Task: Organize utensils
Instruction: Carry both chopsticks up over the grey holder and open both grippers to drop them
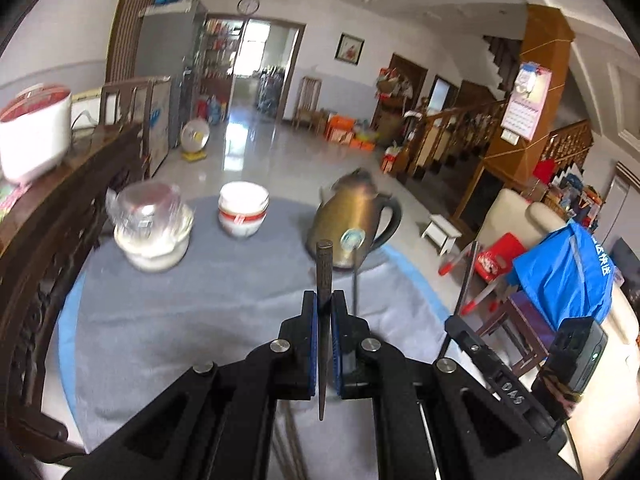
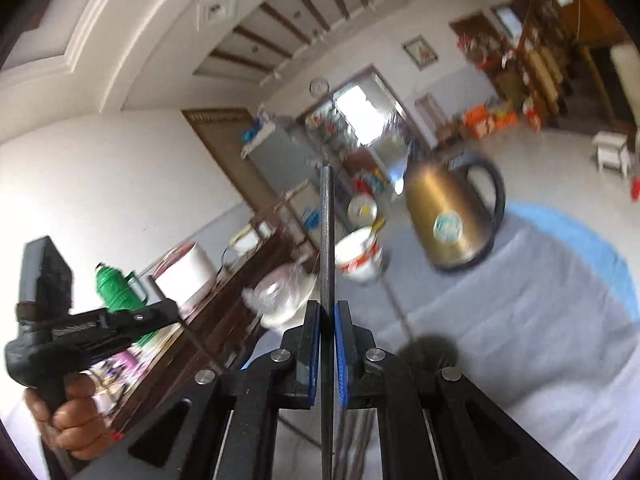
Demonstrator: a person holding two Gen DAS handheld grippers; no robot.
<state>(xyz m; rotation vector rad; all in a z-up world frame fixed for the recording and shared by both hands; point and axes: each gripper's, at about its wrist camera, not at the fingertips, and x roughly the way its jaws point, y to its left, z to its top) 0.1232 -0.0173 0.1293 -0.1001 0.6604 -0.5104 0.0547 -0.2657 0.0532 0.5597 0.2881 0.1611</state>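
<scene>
Grey tablecloth [image 1: 168, 320] below, chopstick [image 1: 324, 276] clamped upright inside left gripper [image 1: 325, 308].

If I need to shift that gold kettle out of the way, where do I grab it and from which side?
Take the gold kettle by its black loop handle, which stands clear of the body on the right in the left wrist view, opposite the spout. Come in from that side, pinching the handle's upright stretch. The rounded, smooth body looks too wide for these jaws. Both grippers are now shut on thin dark sticks, so one must be freed first.
</scene>
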